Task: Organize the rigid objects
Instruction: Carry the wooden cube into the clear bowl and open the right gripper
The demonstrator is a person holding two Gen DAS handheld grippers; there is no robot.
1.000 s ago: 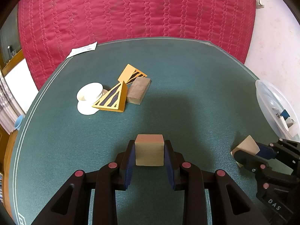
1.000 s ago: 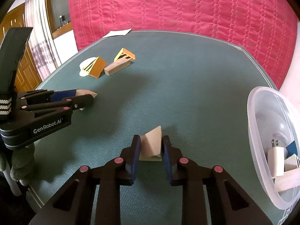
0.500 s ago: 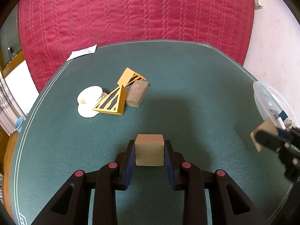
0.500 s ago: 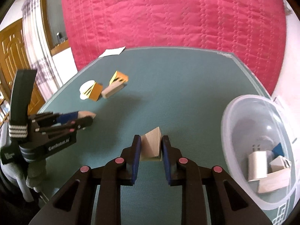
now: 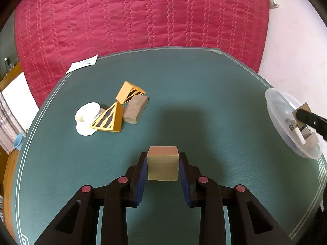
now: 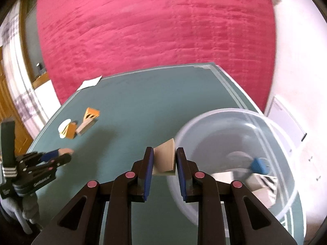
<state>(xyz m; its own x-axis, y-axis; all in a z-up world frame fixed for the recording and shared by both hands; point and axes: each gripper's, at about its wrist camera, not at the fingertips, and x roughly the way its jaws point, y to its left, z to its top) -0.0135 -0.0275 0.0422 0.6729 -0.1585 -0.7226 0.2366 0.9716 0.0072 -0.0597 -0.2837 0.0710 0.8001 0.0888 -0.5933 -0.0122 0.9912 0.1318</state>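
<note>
Left gripper (image 5: 162, 170): blue pads clamped on a wooden cube (image 5: 162, 163), held above the green table (image 5: 204, 106). Right gripper (image 6: 162, 167): pads clamped on a wooden wedge (image 6: 166, 159), held at the near rim of the clear plastic bowl (image 6: 286, 183); bowl holds a few blocks, blurred. Farther left on the table: two orange triangular frames (image 5: 111, 119), a brown block (image 5: 135, 109), a white disc-shaped piece (image 5: 87, 116), clustered and touching. Paper slip (image 5: 82, 65) at far edge. Red quilt (image 5: 143, 16) beyond.
</note>
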